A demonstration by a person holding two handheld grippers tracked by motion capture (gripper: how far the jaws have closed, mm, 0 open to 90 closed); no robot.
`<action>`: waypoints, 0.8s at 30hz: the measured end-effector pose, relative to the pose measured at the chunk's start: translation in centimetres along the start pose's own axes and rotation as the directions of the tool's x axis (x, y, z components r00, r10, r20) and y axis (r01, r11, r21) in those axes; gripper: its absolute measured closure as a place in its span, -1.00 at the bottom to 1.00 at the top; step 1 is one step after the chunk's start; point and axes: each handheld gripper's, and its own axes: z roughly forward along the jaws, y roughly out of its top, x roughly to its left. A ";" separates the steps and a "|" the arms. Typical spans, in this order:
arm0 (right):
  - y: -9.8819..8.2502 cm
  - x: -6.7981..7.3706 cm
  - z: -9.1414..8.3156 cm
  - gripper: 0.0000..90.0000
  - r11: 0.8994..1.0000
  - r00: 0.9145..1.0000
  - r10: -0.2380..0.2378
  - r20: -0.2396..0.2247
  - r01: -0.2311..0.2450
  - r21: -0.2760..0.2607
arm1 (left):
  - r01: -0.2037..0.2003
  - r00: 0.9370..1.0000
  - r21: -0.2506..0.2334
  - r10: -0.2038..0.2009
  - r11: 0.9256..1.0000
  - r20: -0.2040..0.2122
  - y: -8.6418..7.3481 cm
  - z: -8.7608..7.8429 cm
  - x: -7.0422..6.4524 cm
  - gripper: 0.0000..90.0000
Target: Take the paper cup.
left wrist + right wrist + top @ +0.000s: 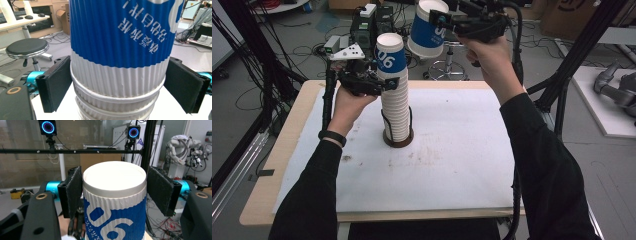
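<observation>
The person is unstacking paper cups at a white-covered surface [452, 165]. The cup stack [396, 107] is standing upside down in a dark ring holder [398, 142] near the centre of the surface, at roughly 11 o'clock from the middle.

The left claw [384, 85] is sitting at 9 o'clock of the stack's upper part, its pads straddling the top cup [120, 50]. In the left gripper view the pads are standing just beside the ribbed wall; contact is hard to confirm, so this is probably a loose brace, not a firm pinch.

The right claw [439, 20] is pinching a separated cup [428, 30], pressed against its sides, holding it tilted in the air at 1 o'clock of the stack, well clear of it.

Risks from here:
- A loose left brace could let the tall stack lean or tip out of the holder.
- The thin paper wall could buckle under the right claw's squeeze.
- The tilted cup could slip free and drop to the floor beyond the surface edge.
</observation>
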 end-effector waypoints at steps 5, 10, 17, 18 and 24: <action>-1.3 0.0 -1.5 -0.29 1.000 1.000 0.005 0.013 -0.006 0.008 | -0.015 1.000 0.004 0.015 1.000 -0.019 0.1 -0.1 -0.2 -0.75; -2.9 -0.1 -2.7 -0.29 1.000 1.000 0.016 0.019 -0.017 0.019 | -0.026 0.999 0.004 0.026 1.000 -0.041 0.0 -0.3 -0.3 -0.85; -4.8 0.1 -4.1 -0.29 0.999 0.999 0.031 0.023 -0.032 0.036 | -0.031 0.998 -0.008 0.030 0.999 -0.060 -0.2 -1.2 -0.5 -0.85; -5.1 0.1 -4.3 -0.29 0.999 0.999 0.029 0.024 -0.030 0.036 | -0.030 0.998 -0.010 0.029 1.000 -0.061 -0.3 -1.3 -0.5 -0.85; -6.8 0.3 -5.4 -0.29 0.998 0.999 0.044 0.028 -0.045 0.051 | -0.035 0.997 -0.022 0.034 0.999 -0.073 -1.0 -2.6 -0.8 -0.85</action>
